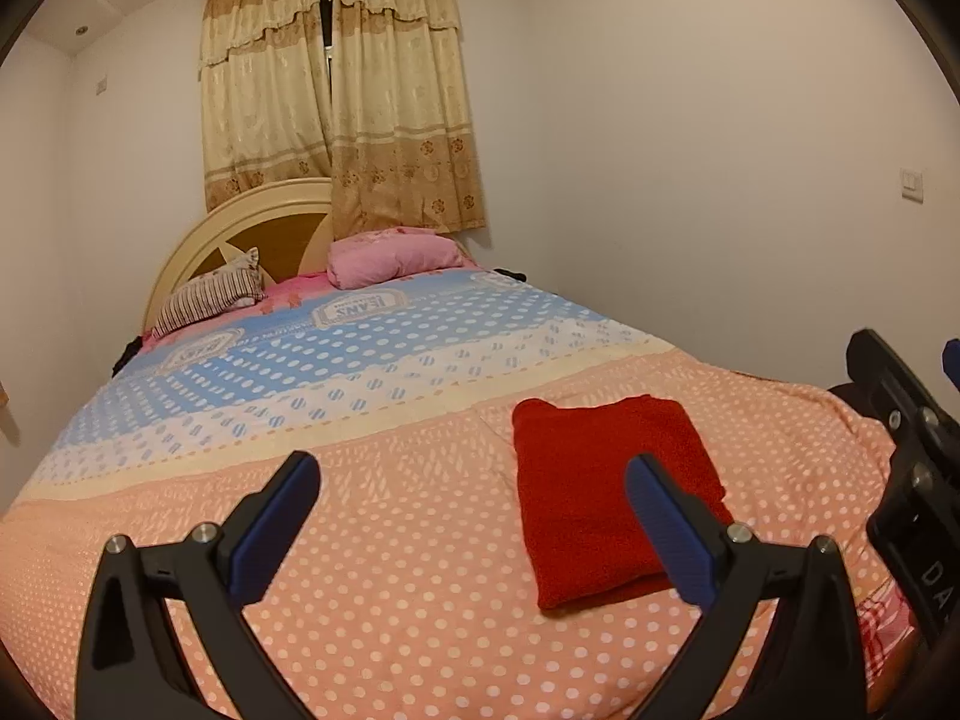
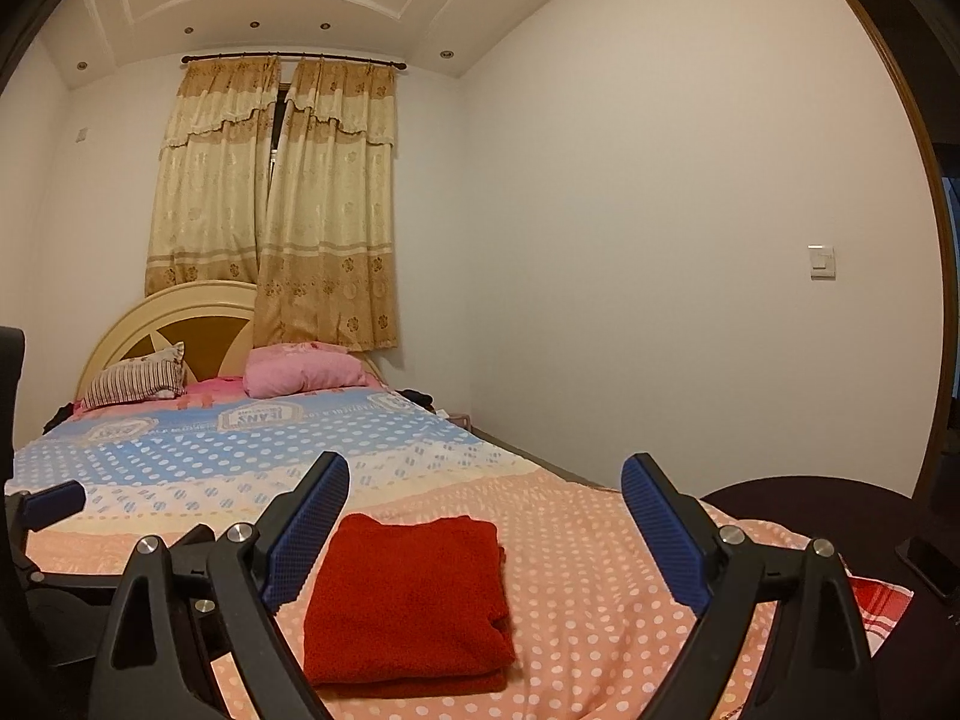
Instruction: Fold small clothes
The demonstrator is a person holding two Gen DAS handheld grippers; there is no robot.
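A red cloth (image 1: pixel 606 492) lies folded into a neat rectangle on the pink dotted bedspread (image 1: pixel 390 570); it also shows in the right wrist view (image 2: pixel 408 594). My left gripper (image 1: pixel 474 522) is open and empty, held above the bed just left of the cloth, with its right finger over the cloth's near edge. My right gripper (image 2: pixel 486 522) is open and empty, held above the bed with the cloth below and between its fingers. The right gripper's body shows at the right edge of the left wrist view (image 1: pixel 912 462). The left gripper shows at the left edge of the right wrist view (image 2: pixel 48 504).
A striped pillow (image 1: pixel 210 294) and a pink pillow (image 1: pixel 390 258) lie at the headboard (image 1: pixel 240 228). A white wall runs along the bed's right side (image 2: pixel 660 300). A dark round table (image 2: pixel 840 504) with a phone (image 2: pixel 930 564) stands at the right. Curtains (image 1: pixel 336 96) hang behind.
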